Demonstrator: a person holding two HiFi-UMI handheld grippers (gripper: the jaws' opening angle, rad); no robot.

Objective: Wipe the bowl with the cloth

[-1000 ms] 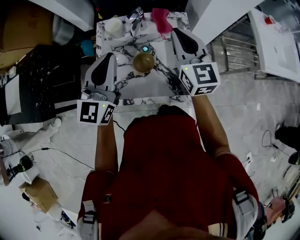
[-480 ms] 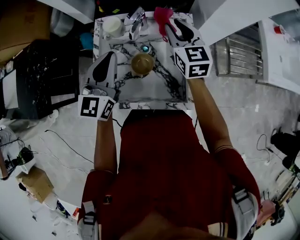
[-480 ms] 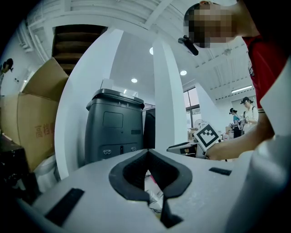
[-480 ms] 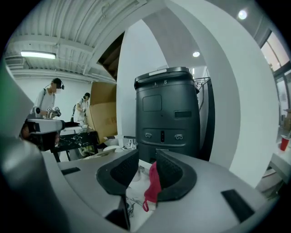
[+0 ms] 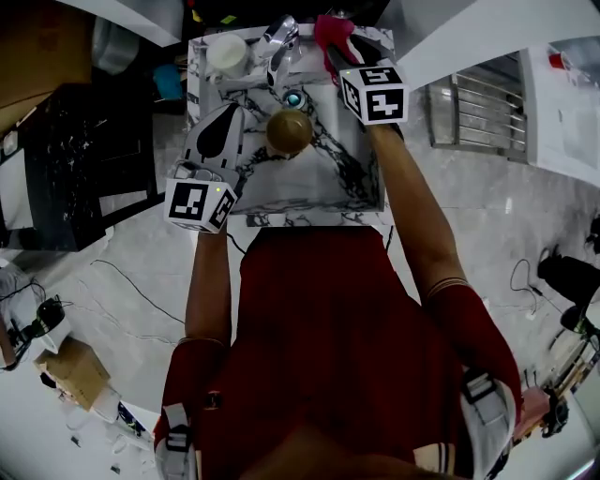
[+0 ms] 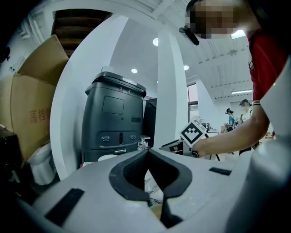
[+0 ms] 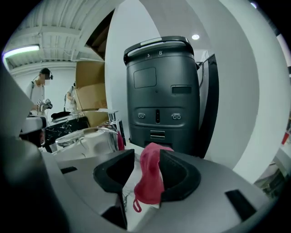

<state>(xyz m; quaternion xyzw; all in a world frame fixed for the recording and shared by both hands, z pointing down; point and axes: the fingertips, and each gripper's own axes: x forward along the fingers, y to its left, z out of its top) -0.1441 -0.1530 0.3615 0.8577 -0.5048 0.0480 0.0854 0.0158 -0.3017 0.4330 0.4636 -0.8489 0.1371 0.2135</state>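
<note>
A golden-brown bowl [image 5: 289, 131] sits upside down in the marble sink [image 5: 323, 183]. A pink cloth [image 5: 327, 28] lies bunched at the sink's far right corner. My right gripper [image 5: 337, 45] reaches that corner; its jaws have just been opening. In the right gripper view the cloth [image 7: 150, 177] hangs between the parted pads, against the right one. My left gripper [image 5: 228, 112] hovers just left of the bowl. Its jaws meet at the tips in the left gripper view [image 6: 148, 152], with nothing between them; a tan sliver of bowl [image 6: 157, 210] shows below.
A chrome faucet [image 5: 278, 42] and a white cup [image 5: 227, 52] stand at the sink's far edge, with the drain [image 5: 292, 97] just beyond the bowl. A dark grey machine [image 7: 159, 95] rises behind the sink. A metal rack [image 5: 473, 103] stands to the right.
The right gripper has moved away from me to the pink cloth at the far corner and its jaws have parted around it. The left gripper has shifted slightly toward the bowl.
</note>
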